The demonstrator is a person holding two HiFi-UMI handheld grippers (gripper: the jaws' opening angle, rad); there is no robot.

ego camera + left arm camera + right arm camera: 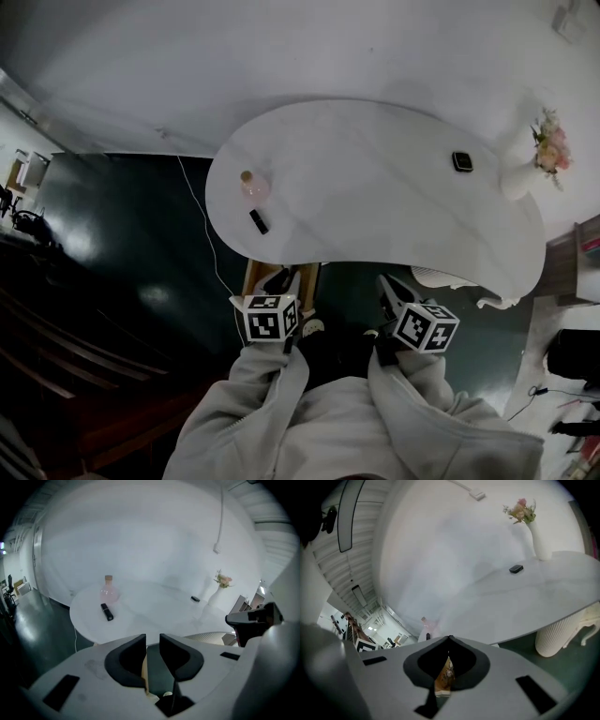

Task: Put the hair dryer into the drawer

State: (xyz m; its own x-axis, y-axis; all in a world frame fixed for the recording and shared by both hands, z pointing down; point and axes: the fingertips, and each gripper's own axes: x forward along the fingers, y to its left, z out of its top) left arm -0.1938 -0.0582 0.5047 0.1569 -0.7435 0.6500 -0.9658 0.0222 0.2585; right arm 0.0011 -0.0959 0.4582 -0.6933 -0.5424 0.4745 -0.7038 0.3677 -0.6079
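A dark green floor (141, 244) and a white wall (281, 56) are seen. A curved white table (375, 216) is set ahead. The left gripper (152, 639) is kept to a narrow gap with nothing gripped. The right gripper (449, 639) is closed tip to tip, empty. A pink bottle (253, 186) stands near the table's edge. The hair dryer is not made out in any view.

Wht tbl (375, 187), pink bottle (251, 186), blk stick (259, 221), vase (518, 178) (flowers (551, 148))
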